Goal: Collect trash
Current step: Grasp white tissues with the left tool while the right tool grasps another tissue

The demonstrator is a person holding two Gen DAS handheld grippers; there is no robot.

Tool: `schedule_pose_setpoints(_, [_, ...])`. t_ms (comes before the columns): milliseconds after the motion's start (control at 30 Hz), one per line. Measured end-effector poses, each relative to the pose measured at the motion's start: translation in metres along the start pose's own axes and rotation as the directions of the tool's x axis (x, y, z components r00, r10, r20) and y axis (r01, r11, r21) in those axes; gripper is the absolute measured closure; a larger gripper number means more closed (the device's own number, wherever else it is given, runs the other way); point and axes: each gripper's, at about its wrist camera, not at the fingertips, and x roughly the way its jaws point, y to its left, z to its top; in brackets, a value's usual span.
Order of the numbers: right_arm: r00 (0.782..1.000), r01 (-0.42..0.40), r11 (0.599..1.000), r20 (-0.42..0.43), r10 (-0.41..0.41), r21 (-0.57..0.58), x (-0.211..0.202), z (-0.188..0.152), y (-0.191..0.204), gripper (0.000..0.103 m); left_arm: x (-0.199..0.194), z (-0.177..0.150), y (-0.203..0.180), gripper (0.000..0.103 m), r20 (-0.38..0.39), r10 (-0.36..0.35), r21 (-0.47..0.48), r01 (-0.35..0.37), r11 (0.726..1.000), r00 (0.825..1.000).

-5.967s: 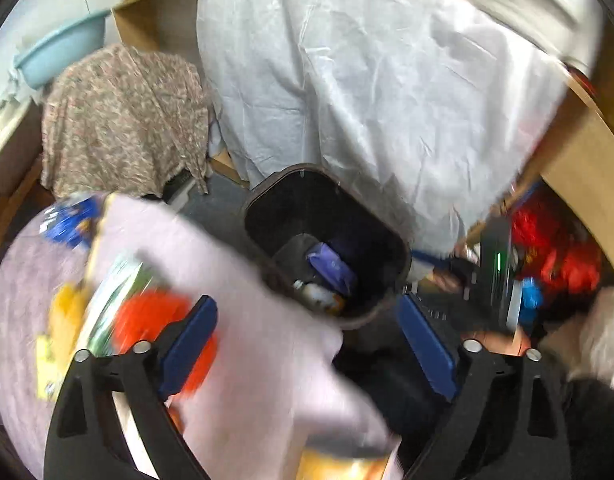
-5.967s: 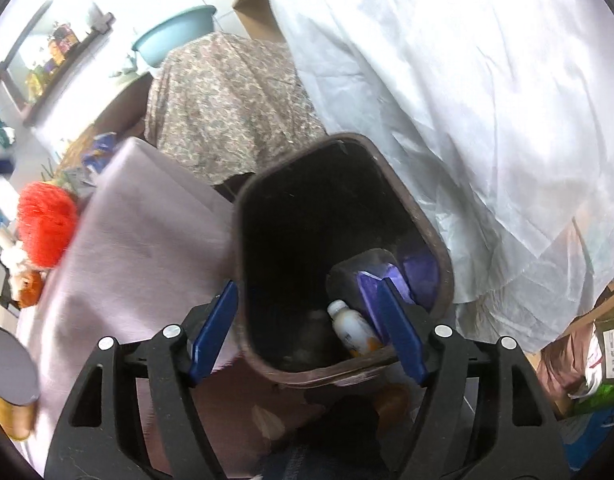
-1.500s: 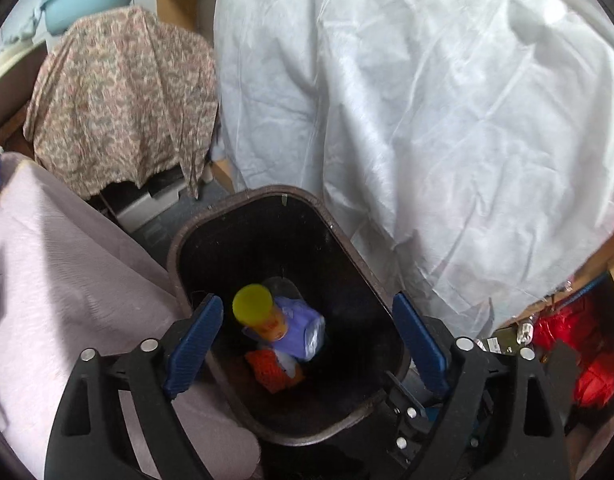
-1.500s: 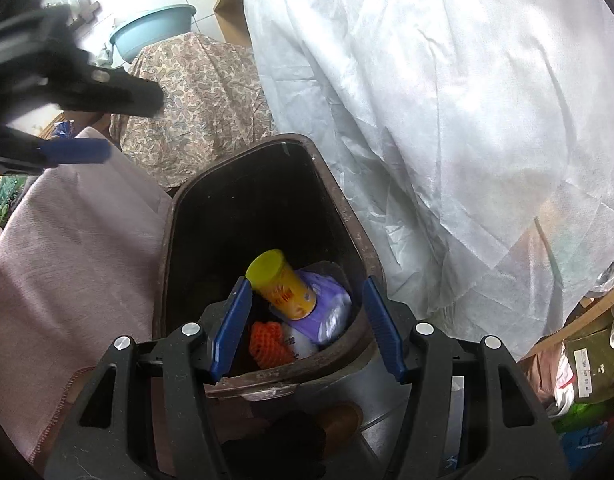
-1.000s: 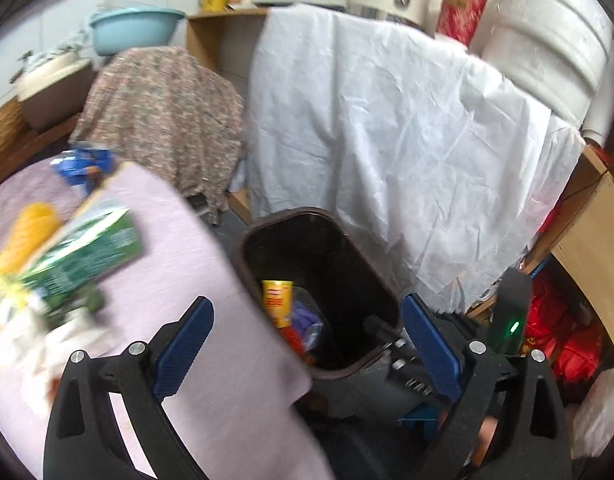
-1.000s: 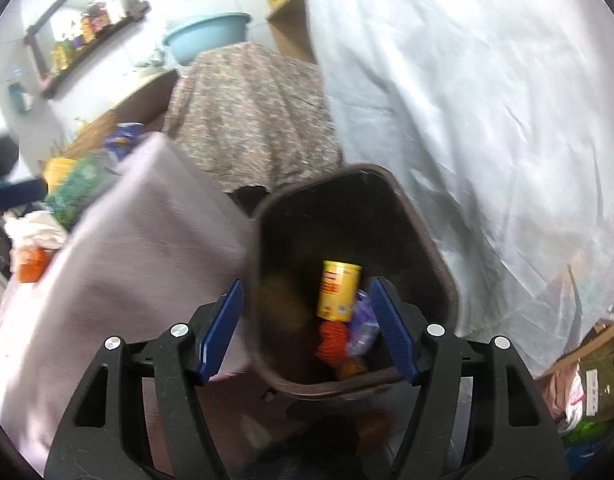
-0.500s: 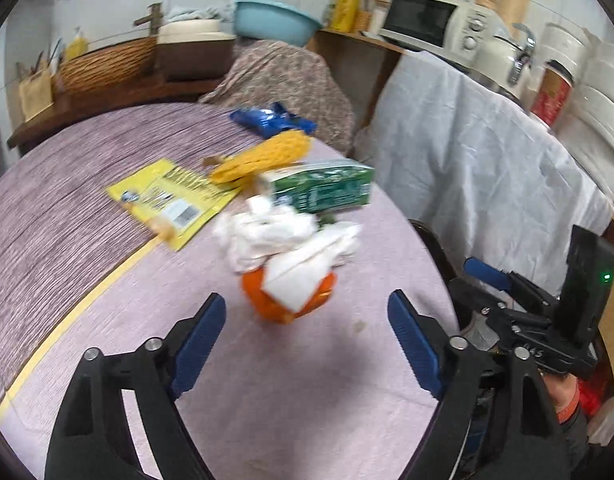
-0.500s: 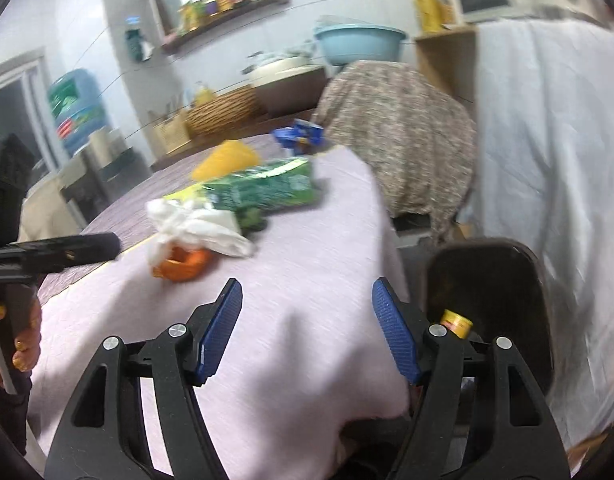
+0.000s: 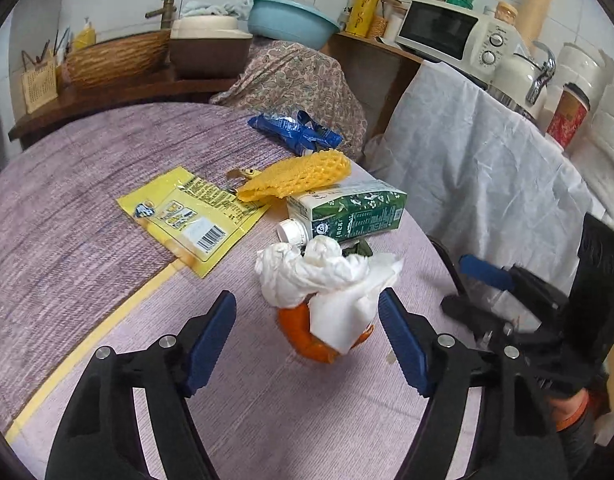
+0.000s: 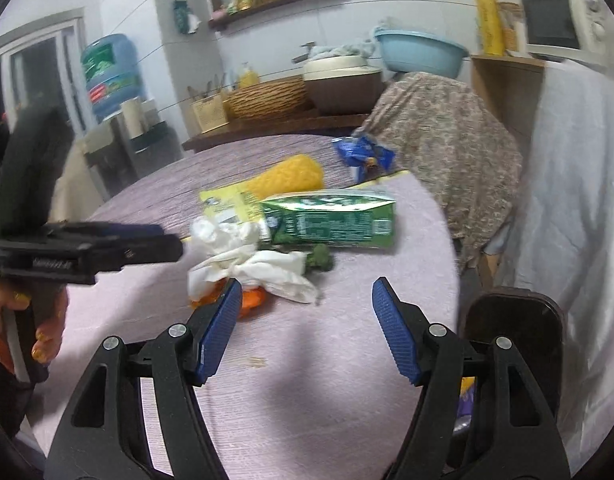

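Note:
Crumpled white tissue [image 9: 327,276] lies over an orange peel [image 9: 307,340] on the purple-clothed round table [image 9: 87,240]. My left gripper [image 9: 307,328] hovers just short of that pile, its jaws closing with tissue and peel between them, pads not touching. Behind lie a green carton [image 9: 351,212], a yellow foam net [image 9: 303,174], a yellow wrapper [image 9: 191,216] and a blue wrapper [image 9: 295,130]. My right gripper [image 10: 307,320] is open and empty over the table's near edge, the tissue [image 10: 259,266] and carton [image 10: 331,220] ahead of it. The brown bin [image 10: 515,328] stands lower right.
A patterned cloth-covered chair [image 9: 299,80] and a white-draped counter [image 9: 487,168] with a microwave [image 9: 447,28] stand behind the table. A wooden shelf [image 10: 267,128] holds a basket and basin. A person's hand [image 10: 43,328] holds the left gripper at the left.
Both grippers swung away from the bin up to the table. The left one has come closer to the tissue and peel and its jaws have narrowed. The right one rose to face the trash.

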Motion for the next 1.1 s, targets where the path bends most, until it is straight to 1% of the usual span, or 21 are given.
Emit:
schedule_pose_setpoints(133, [0.999, -0.037, 0.994, -0.031, 0.034, -0.106, 0.021, 0.005, 0.02, 0.036, 0.0, 0.002, 0.007, 0.032, 0.002, -0.033, -0.043, 0.033, 0.999, 0.999])
schedule_pose_setpoints(200, [0.999, -0.025, 0.989, -0.042, 0.019, -0.146, 0.033, 0.008, 0.026, 0.038, -0.001, 0.002, 0.011, 0.032, 0.004, -0.054, -0.07, 0.054, 0.996, 0.999])
schedule_pose_setpoints(233, [0.999, -0.025, 0.988, -0.048, 0.018, -0.154, 0.038, 0.009, 0.027, 0.042, -0.001, 0.002, 0.012, 0.032, 0.0, -0.063, -0.079, 0.062, 0.995, 0.998])
schedule_pose_setpoints(300, [0.997, -0.039, 0.987, -0.069, 0.028, -0.158, 0.047, 0.01, 0.028, 0.054, -0.001, 0.001, 0.014, 0.032, -0.006, -0.072, -0.094, 0.071, 0.993, 0.997])
schedule_pose_setpoints(333, [0.996, -0.05, 0.986, -0.08, 0.038, -0.16, 0.05, 0.011, 0.028, 0.071, 0.0, 0.001, 0.014, 0.032, -0.009, -0.071, -0.096, 0.07, 0.993, 0.997])
schedule_pose_setpoints(367, [0.995, -0.06, 0.984, -0.093, 0.045, -0.166, 0.051, 0.01, 0.029, 0.083, 0.0, 0.001, 0.015, 0.031, -0.01, -0.07, -0.098, 0.068, 0.993, 0.998])
schedule_pose_setpoints(400, [0.994, -0.062, 0.983, -0.095, 0.046, -0.171, 0.051, 0.009, 0.029, 0.084, 0.001, 0.001, 0.015, 0.03, -0.011, -0.067, -0.1, 0.066, 0.993, 0.998])
schedule_pose_setpoints(467, [0.994, -0.078, 0.982, -0.085, 0.064, -0.17, 0.045, 0.006, 0.029, 0.092, 0.003, 0.002, 0.015, 0.026, -0.013, -0.063, -0.107, 0.062, 0.992, 0.998])
schedule_pose_setpoints(567, [0.996, -0.08, 0.984, -0.051, 0.073, -0.161, 0.032, 0.0, 0.029, 0.093, 0.007, 0.004, 0.014, 0.02, -0.015, -0.053, -0.117, 0.051, 0.992, 0.999])
schedule_pose_setpoints(667, [0.997, -0.078, 0.987, -0.02, 0.076, -0.14, 0.015, -0.004, 0.027, 0.094, 0.012, 0.007, 0.014, 0.02, -0.016, -0.019, -0.112, 0.017, 0.994, 1.0])
schedule_pose_setpoints(700, [0.998, -0.067, 0.988, -0.015, 0.066, -0.141, 0.011, -0.005, 0.026, 0.094, 0.014, 0.008, 0.013, 0.02, -0.021, -0.008, -0.109, 0.006, 0.994, 1.0])
schedule_pose_setpoints(733, [0.999, -0.047, 0.989, -0.007, 0.047, -0.142, 0.006, -0.006, 0.025, 0.094, 0.017, 0.008, 0.013, 0.021, -0.028, 0.004, -0.106, -0.007, 0.994, 1.0])
schedule_pose_setpoints(800, [0.999, -0.036, 0.992, 0.011, 0.038, -0.124, -0.004, -0.009, 0.018, 0.094, 0.022, 0.007, 0.013, 0.024, -0.037, 0.02, -0.102, -0.024, 0.995, 0.999])
schedule_pose_setpoints(867, [0.999, -0.032, 0.994, 0.025, 0.035, -0.1, -0.013, -0.011, 0.012, 0.094, 0.028, 0.004, 0.011, 0.036, -0.058, 0.041, -0.085, -0.045, 0.995, 0.998])
schedule_pose_setpoints(900, [0.999, -0.028, 0.995, 0.025, 0.03, -0.095, -0.015, -0.013, 0.01, 0.094, 0.03, 0.003, 0.011, 0.038, -0.064, 0.049, -0.083, -0.054, 0.995, 0.997])
schedule_pose_setpoints(933, [0.999, -0.02, 0.996, 0.027, 0.022, -0.091, -0.018, -0.015, 0.008, 0.094, 0.032, 0.002, 0.012, 0.045, -0.067, 0.053, -0.086, -0.059, 0.995, 0.996])
schedule_pose_setpoints(967, [0.999, -0.009, 0.996, 0.031, 0.012, -0.084, -0.02, -0.017, 0.005, 0.094, 0.033, 0.001, 0.013, 0.053, -0.068, 0.052, -0.092, -0.058, 0.994, 0.996])
schedule_pose_setpoints(1033, [0.999, -0.004, 0.998, 0.037, 0.006, -0.058, -0.024, -0.022, -0.001, 0.094, 0.034, -0.001, 0.019, 0.063, -0.066, 0.039, -0.123, -0.047, 0.991, 0.997])
schedule_pose_setpoints(1100, [0.999, -0.002, 0.999, 0.038, 0.003, -0.037, -0.027, -0.026, -0.006, 0.094, 0.031, -0.002, 0.025, 0.066, -0.056, 0.032, -0.143, -0.04, 0.989, 0.998])
